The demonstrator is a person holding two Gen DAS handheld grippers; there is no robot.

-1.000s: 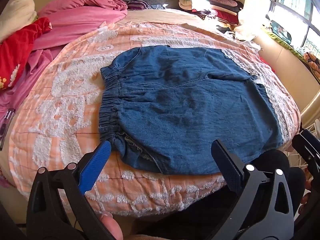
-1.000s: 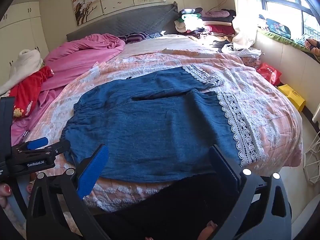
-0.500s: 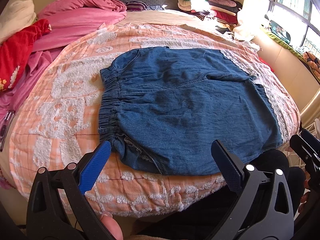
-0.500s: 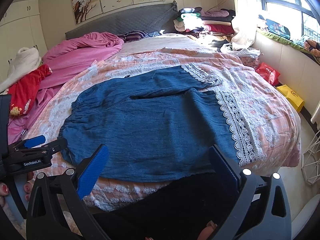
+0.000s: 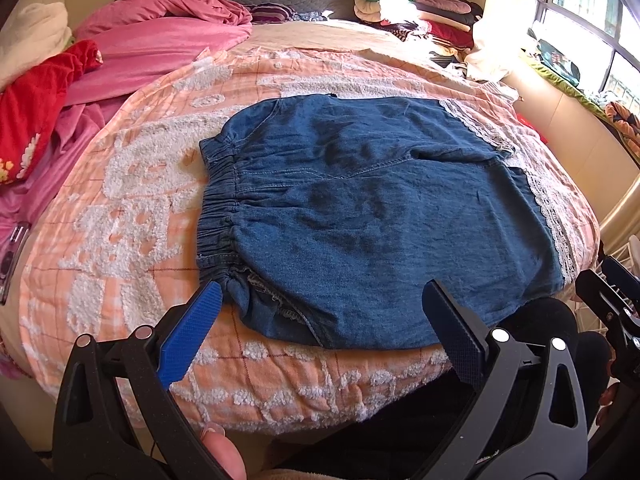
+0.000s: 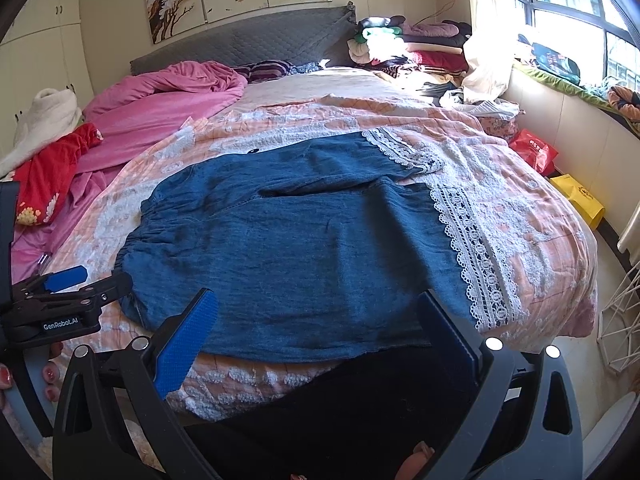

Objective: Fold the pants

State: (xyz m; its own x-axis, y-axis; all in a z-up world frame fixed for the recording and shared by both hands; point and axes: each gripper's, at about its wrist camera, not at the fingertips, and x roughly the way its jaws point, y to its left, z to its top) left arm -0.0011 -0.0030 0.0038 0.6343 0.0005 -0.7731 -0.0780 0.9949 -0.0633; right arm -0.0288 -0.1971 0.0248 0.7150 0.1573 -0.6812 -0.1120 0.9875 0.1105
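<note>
Blue denim pants (image 5: 372,216) (image 6: 304,240) with white lace hems lie flat on the peach bedspread, the elastic waistband (image 5: 216,216) to the left and the legs pointing right. My left gripper (image 5: 320,300) is open near the bed's front edge, its left fingertip (image 5: 210,300) close to the waistband's near corner. My right gripper (image 6: 316,306) is open too, hovering over the near edge of the front leg with nothing between its fingers. The left gripper also appears at the left edge of the right wrist view as a black tool (image 6: 64,304).
A peach bedspread (image 5: 132,216) covers the bed. Pink duvet (image 6: 168,96) and red cloth (image 6: 48,176) lie at the left, a clothes pile (image 6: 404,48) by the headboard. Red and yellow bags (image 6: 576,196) sit on the floor at the right. A person's dark-clothed legs (image 6: 340,412) stand against the bed's edge.
Both grippers have eased slightly forward toward the pants and stay open. The pants have not moved.
</note>
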